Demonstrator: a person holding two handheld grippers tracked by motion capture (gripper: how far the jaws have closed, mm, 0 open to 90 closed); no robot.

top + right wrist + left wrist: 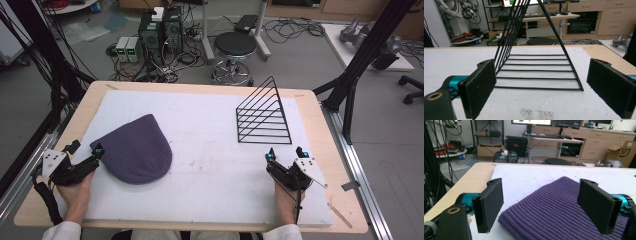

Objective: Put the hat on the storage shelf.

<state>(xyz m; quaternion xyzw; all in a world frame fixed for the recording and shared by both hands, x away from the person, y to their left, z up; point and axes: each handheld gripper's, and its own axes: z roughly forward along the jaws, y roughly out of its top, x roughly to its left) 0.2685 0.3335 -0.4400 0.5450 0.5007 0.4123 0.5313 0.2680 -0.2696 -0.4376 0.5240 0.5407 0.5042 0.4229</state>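
**Inspector:** Where did the purple knit hat (136, 149) lie?

**Assessor:** Flat on the white mat (210, 150), well to the left of the black wire rack (264, 116), which served as landmark. The left gripper (98, 152) stood at the hat's left edge. In the left gripper view its jaws were spread wide, one pad over the hat and the other over bare mat, with the hat's near edge (544, 220) between them; neither pad pressed on it.

**Inspector:** And the right gripper (285, 154)?

**Assessor:** Just in front of the rack, facing its open base, jaws spread and empty.

**Inspector:** How would the hat handle?

**Assessor:** In my judgement, light, soft and limp. The ribbed knit should give the pads good purchase, but it would sag and fold when lifted. A pinch on the near edge, taking both layers, looked the soundest hold.

**Inspector:** Any obstruction?

**Assessor:** None on the mat between hat and rack. The rack's thin wires could snag the knit. Beyond the table (320, 125), behind the rack, stood a stool (235, 46) and floor cabling, clear of the work.
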